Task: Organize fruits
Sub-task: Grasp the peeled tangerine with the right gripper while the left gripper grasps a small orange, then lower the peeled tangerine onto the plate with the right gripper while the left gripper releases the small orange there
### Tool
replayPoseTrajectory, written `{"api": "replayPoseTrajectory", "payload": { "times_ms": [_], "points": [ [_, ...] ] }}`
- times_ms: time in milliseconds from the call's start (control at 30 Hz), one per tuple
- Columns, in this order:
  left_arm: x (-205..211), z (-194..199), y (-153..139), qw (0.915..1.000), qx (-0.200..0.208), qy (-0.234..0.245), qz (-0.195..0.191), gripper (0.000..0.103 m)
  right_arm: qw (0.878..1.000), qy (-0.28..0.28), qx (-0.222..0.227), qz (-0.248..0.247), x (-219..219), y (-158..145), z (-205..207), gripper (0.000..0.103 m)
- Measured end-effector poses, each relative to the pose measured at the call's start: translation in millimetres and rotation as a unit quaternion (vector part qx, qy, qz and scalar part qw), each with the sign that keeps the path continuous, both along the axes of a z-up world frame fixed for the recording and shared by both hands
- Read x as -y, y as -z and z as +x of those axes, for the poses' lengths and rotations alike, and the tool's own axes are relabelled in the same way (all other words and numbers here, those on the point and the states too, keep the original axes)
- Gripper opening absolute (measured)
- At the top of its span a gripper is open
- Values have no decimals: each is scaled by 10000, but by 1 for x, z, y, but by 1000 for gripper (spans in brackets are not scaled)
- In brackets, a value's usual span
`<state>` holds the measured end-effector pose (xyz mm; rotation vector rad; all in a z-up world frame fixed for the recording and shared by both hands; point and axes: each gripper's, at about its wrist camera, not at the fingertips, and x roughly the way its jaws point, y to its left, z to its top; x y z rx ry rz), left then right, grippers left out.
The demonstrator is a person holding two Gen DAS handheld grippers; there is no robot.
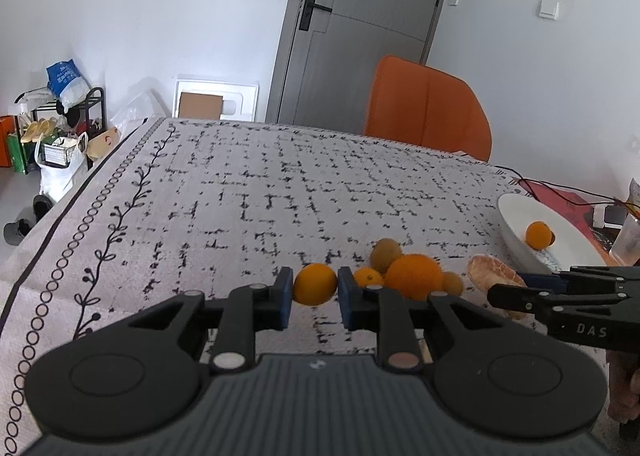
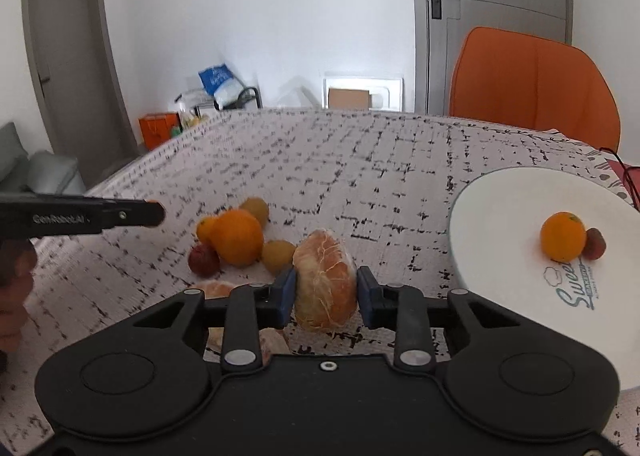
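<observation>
My left gripper (image 1: 314,294) is shut on a small orange (image 1: 315,283), held just above the patterned tablecloth. Right of it lies a pile: a big orange (image 1: 414,276), a small orange (image 1: 368,277) and two kiwis (image 1: 385,254). My right gripper (image 2: 326,292) is shut on a peeled pomelo piece (image 2: 325,280). The same pile shows in the right wrist view: the big orange (image 2: 237,241), a kiwi (image 2: 278,255), a small red fruit (image 2: 203,259). A white plate (image 2: 500,208) at right holds an orange (image 2: 563,236) and a red fruit (image 2: 595,243).
An orange chair (image 1: 428,106) stands behind the table's far edge. More peeled pomelo pieces (image 2: 216,290) lie under my right gripper. A red mat with cables (image 1: 560,196) and a clear cup (image 1: 630,240) sit at the far right. Grey door (image 1: 360,16) behind.
</observation>
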<state>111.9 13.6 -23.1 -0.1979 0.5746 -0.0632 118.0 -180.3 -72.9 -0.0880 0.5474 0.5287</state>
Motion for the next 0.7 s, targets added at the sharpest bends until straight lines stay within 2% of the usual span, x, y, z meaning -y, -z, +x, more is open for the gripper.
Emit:
{"api": "replayPoseTrajectory", "payload": {
  "times_ms": [333,433,700],
  "points": [
    [32,7,-17,9992,214,320,144,22,9974,510,369,355,44,-21,-9,30],
    [43,9,-20,9987,249,420,164,22,9950,807,432,402,58,-22,-8,30],
    [74,16,-24,9968,314,684,270,22,9910,1176,471,443,84,-19,-10,30]
  ]
}}
